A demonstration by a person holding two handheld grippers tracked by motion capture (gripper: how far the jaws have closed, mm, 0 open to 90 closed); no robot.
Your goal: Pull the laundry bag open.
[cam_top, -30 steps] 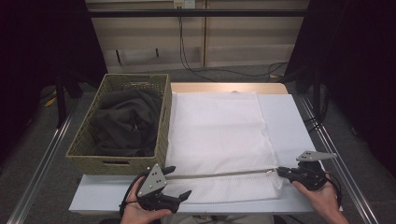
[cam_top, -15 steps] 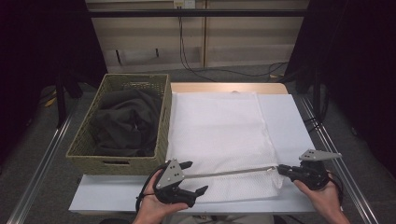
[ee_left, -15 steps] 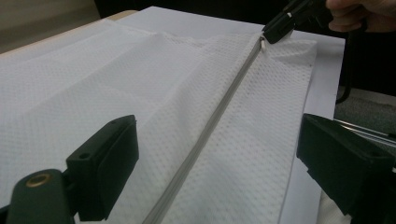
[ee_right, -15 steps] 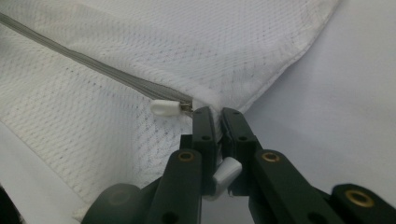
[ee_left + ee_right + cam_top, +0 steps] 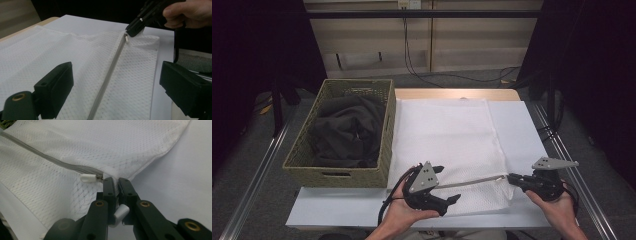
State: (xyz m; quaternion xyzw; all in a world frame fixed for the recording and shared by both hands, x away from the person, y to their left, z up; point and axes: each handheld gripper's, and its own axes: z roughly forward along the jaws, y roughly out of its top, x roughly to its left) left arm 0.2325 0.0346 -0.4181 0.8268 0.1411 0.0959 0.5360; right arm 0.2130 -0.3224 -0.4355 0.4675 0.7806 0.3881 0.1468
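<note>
- We are pinching the mesh bag corner with our right gripper, just beside the zipper pull.
- Our left gripper is hovering wide open at the zipper's other end.

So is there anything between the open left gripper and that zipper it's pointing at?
Nothing visible. The left gripper has its jaws wide apart above the mesh laundry bag, and the grey zipper runs bare between them up to the pull tab, where the right gripper pinches the bag's end.
</note>
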